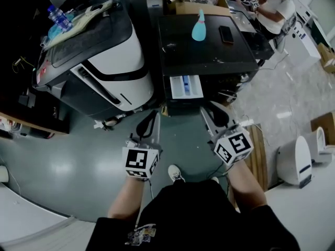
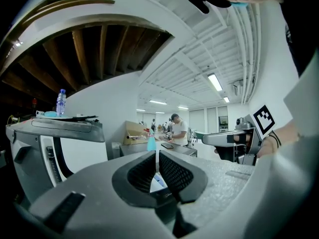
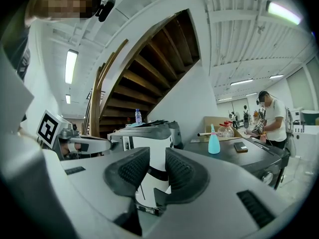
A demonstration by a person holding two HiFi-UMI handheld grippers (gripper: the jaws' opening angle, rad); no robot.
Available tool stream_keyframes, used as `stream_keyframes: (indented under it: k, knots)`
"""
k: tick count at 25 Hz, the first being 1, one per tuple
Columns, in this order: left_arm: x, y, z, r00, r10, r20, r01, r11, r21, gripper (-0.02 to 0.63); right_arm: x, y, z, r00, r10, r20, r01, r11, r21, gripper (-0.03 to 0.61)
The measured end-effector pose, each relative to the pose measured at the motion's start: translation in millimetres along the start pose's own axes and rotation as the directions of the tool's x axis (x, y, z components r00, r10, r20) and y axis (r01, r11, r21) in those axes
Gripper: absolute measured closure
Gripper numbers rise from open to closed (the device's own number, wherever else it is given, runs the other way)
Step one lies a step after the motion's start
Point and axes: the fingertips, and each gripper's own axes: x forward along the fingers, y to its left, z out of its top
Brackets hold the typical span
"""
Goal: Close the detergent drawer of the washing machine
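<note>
So, detergent drawer [image 1: 184, 86]: sticking out of the washing machine [image 1: 209, 54] front | left gripper [image 1: 155, 115]: jaws pressed together, empty, blunt tip for shoving I'd guess | right gripper [image 1: 205, 110]: jaws slightly apart, nothing between | you've got both aimed at that drawer.

Black-topped washing machine [image 1: 180, 48], detergent drawer [image 1: 186, 87] pulled out at its front — pale blue-white compartments exposed

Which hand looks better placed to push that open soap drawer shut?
Left, probably. The left claw is shut and points straight at the open drawer, seen just past its tips. The right claw is open and points at the white machine beside it.
</note>
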Motion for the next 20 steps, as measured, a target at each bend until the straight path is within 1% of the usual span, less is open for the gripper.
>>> stream_keyframes:
  k: [2,3,4,5,8,11,14,20]
  knots:
    - [-1.5,5.2,-2.4,1.000,-0.005,-0.004,0.005,1.000,-0.001,0.605,3.2,3.6,-1.9,1.000,-0.009,-0.006,0.009,1.000,-0.005,0.465]
    - [-1.3,7.3,-4.0,1.000,-0.010,-0.002,0.010,1.000,0.001,0.583,4.6,4.7,-3.2,1.000,-0.014,-0.010,0.014,1.000,-0.007,0.450]
    - [-0.6,8.7,-6.0,1.000,-0.016,0.000,0.016,1.000,0.003,0.535,5.8,5.5,-4.4,1.000,-0.018,-0.013,0.018,1.000,-0.010,0.438]
    - [0.2,9.4,-8.0,1.000,-0.023,-0.001,0.023,1.000,0.003,0.500,6.7,6.1,-5.6,1.000,-0.021,-0.016,0.020,1.000,-0.013,0.431]
    - [2.3,6.3,-14.0,0.999,-0.038,-0.025,0.038,0.999,0.006,0.452,4.7,5.2,-10.9,0.999,-0.030,-0.025,0.029,0.999,-0.015,0.415]
    - [6.9,-0.7,-22.0,0.997,-0.057,-0.047,0.058,0.998,0.013,0.396,-0.2,-1.1,-18.4,0.998,-0.054,-0.045,0.054,0.999,0.002,0.395]
    - [11.6,-4.2,-31.6,0.995,-0.068,-0.073,0.069,0.998,0.013,0.365,-0.1,-8.3,-25.0,0.997,-0.068,-0.048,0.069,0.997,0.019,0.372]
    - [31.2,-6.2,-46.8,0.995,-0.062,-0.078,0.064,0.998,0.017,0.344,8.3,-25.1,-42.3,0.996,-0.059,-0.073,0.061,0.998,0.028,0.334]
